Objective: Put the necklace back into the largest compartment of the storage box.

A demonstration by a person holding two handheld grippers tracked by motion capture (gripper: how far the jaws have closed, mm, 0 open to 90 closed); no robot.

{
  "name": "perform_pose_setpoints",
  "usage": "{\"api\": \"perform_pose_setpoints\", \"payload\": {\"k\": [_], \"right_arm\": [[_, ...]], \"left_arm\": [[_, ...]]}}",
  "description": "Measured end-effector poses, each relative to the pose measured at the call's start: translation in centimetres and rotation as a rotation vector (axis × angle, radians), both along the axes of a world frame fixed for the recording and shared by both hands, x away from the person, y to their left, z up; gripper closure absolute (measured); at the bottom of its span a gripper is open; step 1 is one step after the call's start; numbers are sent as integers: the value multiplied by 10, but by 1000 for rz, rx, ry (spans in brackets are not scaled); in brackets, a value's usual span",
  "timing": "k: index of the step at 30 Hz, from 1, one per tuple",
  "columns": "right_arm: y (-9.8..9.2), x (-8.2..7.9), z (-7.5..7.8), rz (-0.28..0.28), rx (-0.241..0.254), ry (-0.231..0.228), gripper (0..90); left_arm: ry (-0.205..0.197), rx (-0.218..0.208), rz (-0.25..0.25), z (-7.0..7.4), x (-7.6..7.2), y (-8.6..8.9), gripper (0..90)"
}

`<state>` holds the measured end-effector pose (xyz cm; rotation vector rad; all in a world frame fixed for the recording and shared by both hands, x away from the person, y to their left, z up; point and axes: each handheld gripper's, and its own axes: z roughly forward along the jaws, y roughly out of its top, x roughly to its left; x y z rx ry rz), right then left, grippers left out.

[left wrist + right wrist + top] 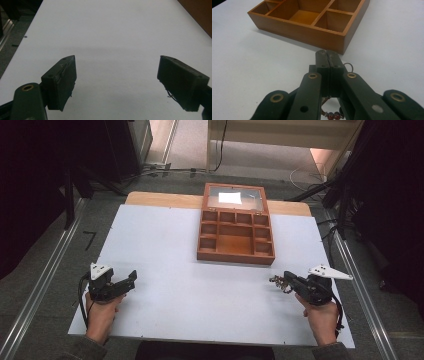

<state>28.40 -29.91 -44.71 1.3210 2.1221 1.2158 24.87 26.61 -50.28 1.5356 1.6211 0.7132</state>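
An open wooden box (pixel 235 237) with several compartments lies at the far middle of the white table, its glass lid (pixel 233 197) folded back. My right gripper (pixel 286 279) hovers near the table's right front, pointing left toward the box. It is shut on a small piece of beaded jewellery (pixel 276 281). In the right gripper view the closed jaws (pixel 327 53) pinch it, with red beads (pixel 333 115) hanging below and a wire loop (pixel 349 65) at the side; the box (pixel 312 32) lies just ahead. My left gripper (pixel 131 279) (pixel 117 75) stands open over bare table.
The white table sheet (pixel 165 250) spreads wide between the two hands. A brown box corner (pixel 200 12) shows at the left gripper view's top right. Metal rails (pixel 45 270) run along both sides of the table, and cables lie on the floor behind.
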Motion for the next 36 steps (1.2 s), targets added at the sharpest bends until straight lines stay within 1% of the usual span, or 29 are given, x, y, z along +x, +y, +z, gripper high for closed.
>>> {"api": "perform_pose_setpoints", "payload": {"k": [20, 36], "right_arm": [[18, 10, 11, 41, -2, -22, 865], [32, 23, 24, 56, 7, -47, 865]], "left_arm": [[0, 3, -1, 0, 0, 0, 159], [-1, -2, -2, 0, -1, 1, 159]]}}
